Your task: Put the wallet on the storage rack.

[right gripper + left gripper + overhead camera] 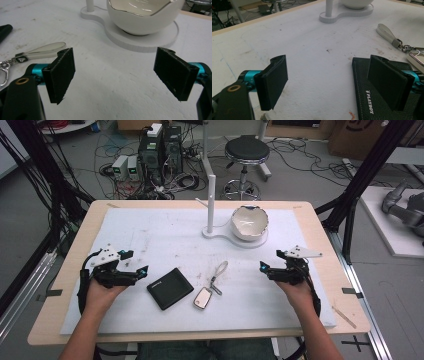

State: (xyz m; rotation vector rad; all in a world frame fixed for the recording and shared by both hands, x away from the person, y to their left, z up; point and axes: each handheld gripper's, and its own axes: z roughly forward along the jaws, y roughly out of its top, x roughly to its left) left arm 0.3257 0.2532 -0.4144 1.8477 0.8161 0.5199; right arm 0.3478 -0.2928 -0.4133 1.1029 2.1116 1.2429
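Now poised low over the tabletop [165,232]: left gripper [141,270] wide and empty, wallet [170,288] just beyond its right jaw, ready for a reach. Right gripper [264,266] likewise wide, empty, key fob [202,297] well off leftward, bowl [249,222] ahead.

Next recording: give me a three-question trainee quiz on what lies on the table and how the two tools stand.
1. True or false: the left tool grips the black wallet.
2. Which thing lies closest to the wallet's right side? A) the white bowl B) the key fob C) the right tool
3. Fill in: the bowl rests on a white ___ that also carries an upright post.

Key
1. False: its jaws stand open, with the wallet lying beside it on the white mat.
2. B: the key fob, with its strap running up and to the right.
3. Stand.
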